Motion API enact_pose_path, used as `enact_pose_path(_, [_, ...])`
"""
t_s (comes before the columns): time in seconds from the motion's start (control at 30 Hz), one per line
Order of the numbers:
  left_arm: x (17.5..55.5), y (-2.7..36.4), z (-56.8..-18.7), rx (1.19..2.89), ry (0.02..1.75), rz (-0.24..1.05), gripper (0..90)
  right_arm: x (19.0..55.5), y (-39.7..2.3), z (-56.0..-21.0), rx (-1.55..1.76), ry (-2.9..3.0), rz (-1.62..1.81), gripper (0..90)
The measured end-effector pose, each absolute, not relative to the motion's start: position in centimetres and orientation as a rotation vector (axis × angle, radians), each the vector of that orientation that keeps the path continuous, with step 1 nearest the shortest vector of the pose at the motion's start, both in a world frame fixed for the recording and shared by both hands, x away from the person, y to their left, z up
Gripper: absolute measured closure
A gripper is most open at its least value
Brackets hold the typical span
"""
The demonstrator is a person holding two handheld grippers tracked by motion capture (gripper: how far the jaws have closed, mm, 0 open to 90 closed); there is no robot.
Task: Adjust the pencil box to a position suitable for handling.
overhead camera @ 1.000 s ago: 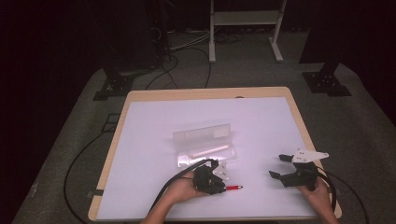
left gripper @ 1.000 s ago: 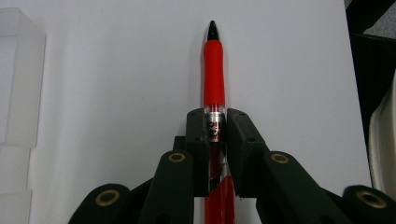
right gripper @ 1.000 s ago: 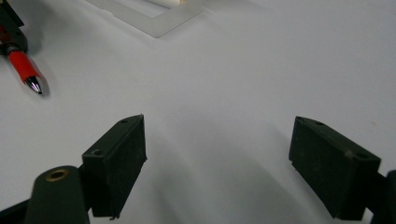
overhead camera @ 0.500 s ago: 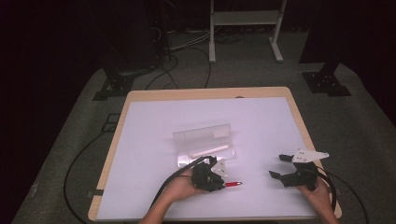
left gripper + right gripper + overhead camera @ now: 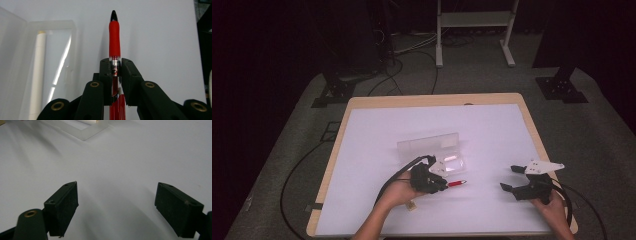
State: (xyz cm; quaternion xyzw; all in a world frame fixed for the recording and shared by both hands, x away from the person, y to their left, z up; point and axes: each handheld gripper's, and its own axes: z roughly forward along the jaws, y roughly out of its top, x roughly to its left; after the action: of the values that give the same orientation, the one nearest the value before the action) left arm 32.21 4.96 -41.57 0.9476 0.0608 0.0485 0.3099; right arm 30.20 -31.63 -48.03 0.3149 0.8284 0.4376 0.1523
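Holding the red pen (image 5: pixel 114 37) in my left claw (image 5: pixel 439 183): both jaws clamped on its clear barrel, black tip pointing away from the claw, over the white tabletop (image 5: pixel 377 140). From the high view the pen sticks out to the right of that claw, just in front of the open clear plastic case (image 5: pixel 432 150). 1 white stick (image 5: pixel 37 75) lies inside the case. My right claw (image 5: pixel 508 178) sits well apart near the right edge, jaws wide apart, nothing between them.
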Motion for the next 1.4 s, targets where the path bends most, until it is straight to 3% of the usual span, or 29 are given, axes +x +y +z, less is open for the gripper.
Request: enact_pose_path(1.4, [37.0,5.3,-40.5,2.498,0.23,0.185,79.6,30.2,-31.6,-48.0,0.902,2.376,1.259,17.8])
